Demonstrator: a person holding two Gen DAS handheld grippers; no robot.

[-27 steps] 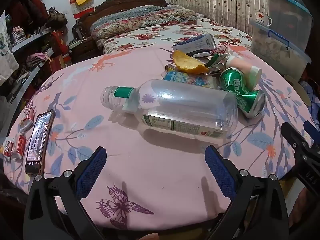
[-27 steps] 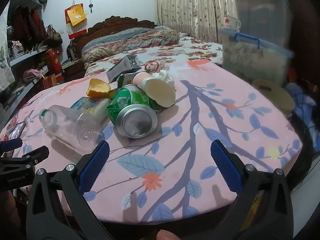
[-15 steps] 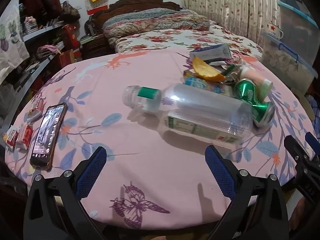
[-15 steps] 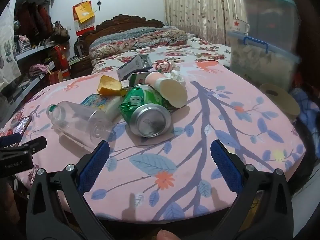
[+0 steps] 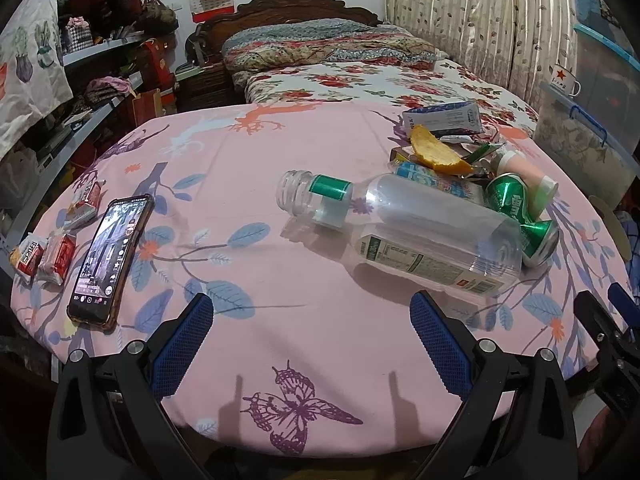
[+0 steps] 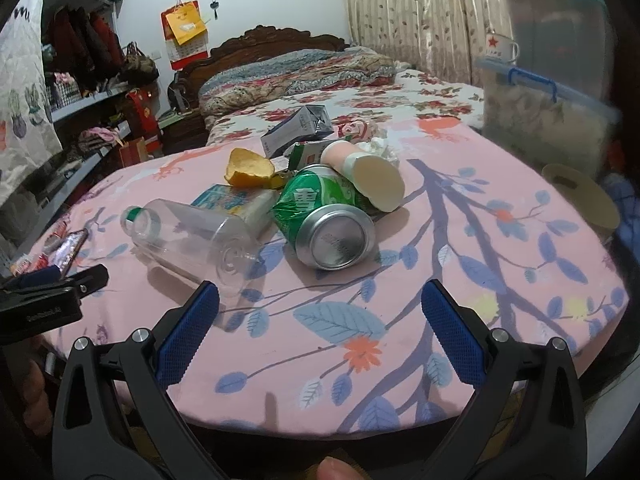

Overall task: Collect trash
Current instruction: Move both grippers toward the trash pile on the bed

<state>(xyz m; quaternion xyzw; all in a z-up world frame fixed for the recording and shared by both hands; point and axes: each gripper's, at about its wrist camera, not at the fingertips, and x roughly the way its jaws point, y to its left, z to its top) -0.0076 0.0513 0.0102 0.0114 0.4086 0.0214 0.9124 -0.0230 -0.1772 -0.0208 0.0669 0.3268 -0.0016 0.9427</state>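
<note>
Pulled back a bit from the trash since a moment ago, both grippers, so more of the pink table cloth (image 5: 304,152) in view now. Nothing on the cloth moved.

Left gripper (image 5: 311,340) low over the near edge of the cloth, jaws wide apart, nothing between them. Blue pads (image 5: 182,344) pointed at the clear plastic bottle (image 5: 404,232). Bottle on its side, open mouth to the left, no cap, green band by the neck. Just past the gripper, not touching it.

Right gripper (image 6: 320,344) also low at the near edge, jaws wide apart, holding nothing. Straight ahead of it, the crushed green can (image 6: 324,216), on its side, silver bottom facing the camera. Touching the bottle's far end in the left view.

Behind the can, the rest of the trash in one small heap: a pink cup with a pale lid (image 6: 366,172) on its side against the can, an orange peel (image 6: 250,168), a flat blue and white packet (image 6: 230,200) partly under the bottle, a grey and white carton (image 6: 298,128) at the back, a ball of white tissue (image 6: 380,148) beside the cup.

Well apart from the heap, on the left side of the cloth, a phone (image 5: 108,256) face up with its screen lit, and a few small red snack packs (image 5: 44,254) just beside it.

Past the table, a bed with a flower blanket (image 5: 352,76).
</note>
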